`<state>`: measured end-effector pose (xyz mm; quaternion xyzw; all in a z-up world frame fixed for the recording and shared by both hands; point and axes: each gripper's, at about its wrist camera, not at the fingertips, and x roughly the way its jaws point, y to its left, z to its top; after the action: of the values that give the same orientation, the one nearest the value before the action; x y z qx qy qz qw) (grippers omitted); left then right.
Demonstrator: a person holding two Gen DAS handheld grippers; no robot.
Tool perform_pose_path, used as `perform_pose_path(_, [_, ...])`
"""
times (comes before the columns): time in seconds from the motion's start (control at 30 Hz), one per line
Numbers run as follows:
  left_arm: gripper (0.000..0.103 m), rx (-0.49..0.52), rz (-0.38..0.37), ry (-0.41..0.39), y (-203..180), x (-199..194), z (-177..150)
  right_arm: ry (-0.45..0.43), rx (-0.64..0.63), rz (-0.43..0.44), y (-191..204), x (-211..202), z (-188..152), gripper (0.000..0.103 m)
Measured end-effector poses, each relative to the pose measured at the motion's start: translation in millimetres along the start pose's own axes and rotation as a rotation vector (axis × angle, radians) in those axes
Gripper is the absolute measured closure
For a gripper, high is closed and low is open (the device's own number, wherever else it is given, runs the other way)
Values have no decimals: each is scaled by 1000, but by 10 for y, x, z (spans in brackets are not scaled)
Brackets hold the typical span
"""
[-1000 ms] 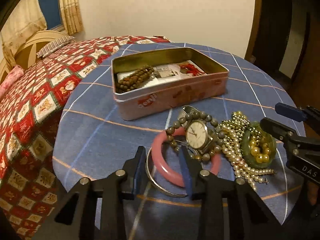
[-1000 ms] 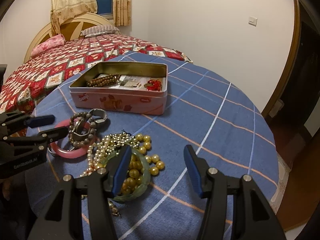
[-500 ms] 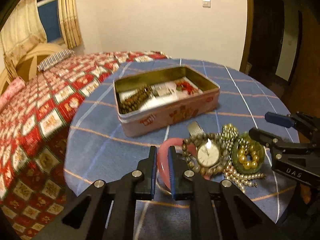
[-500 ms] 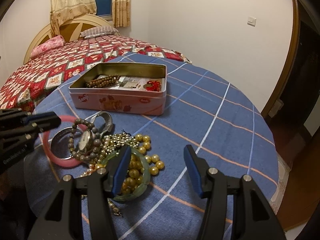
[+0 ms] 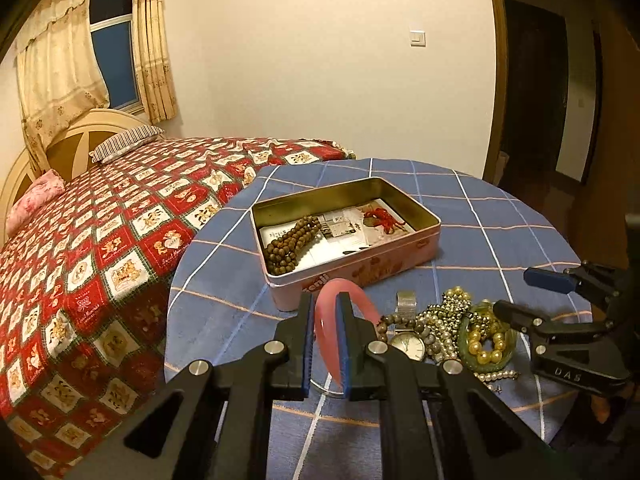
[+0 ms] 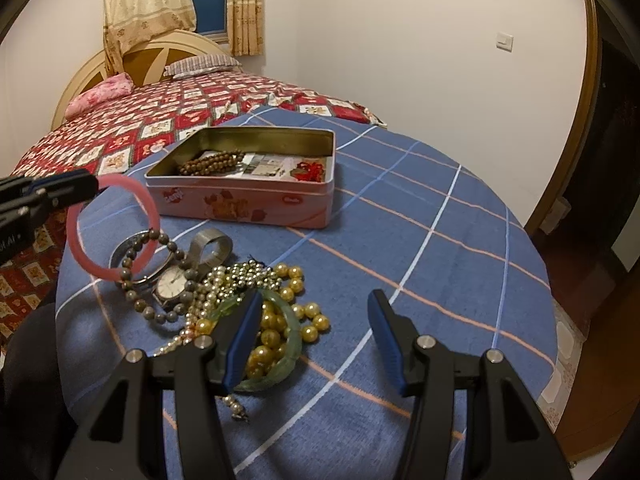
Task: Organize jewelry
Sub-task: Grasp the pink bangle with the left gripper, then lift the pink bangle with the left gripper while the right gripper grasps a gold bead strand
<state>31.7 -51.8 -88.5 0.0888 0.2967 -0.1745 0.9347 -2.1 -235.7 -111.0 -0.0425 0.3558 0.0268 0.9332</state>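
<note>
Left wrist view: jaws clenched on pink bangle (image 5: 326, 322), right gripper (image 6: 312, 328) jaws released over bare cloth.

Left tongs (image 5: 326, 344) clamp the pink bangle (image 5: 329, 320), apparently lifted clear of the worktop (image 6: 400, 240); right tongs (image 6: 312, 340) hover half-open above it.

Left gripper (image 5: 326, 344): matte black moulded plastic frame with triangular cut-outs, two fingers faced with ribbed blue pads (image 5: 308, 344), silver round screw heads at the pivots.

Right gripper (image 6: 316, 340): identical black frame, blue pads, silver screws; white lettering "DAS" is carried at 3 o'clock in the left view.
</note>
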Motion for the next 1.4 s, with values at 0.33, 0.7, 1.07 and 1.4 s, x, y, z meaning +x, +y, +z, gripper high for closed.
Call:
perform_pose_path(0.33, [94,-41,21,-17,121,-84,-2,-18,-18,44,80,-39,1,56])
perform_pose_path(0.7, [93,-49,22,-20,186,-23,71,10,-76,78,252,198,181,58])
perform_pose_path(1.07, [93,-66,11,-1,238,62,41,58,-100,116,297,280,168,96])
perform_pose_path(1.4, [93,-65,10,-14,242,17,96,-27,-106,92,285,23,278,96])
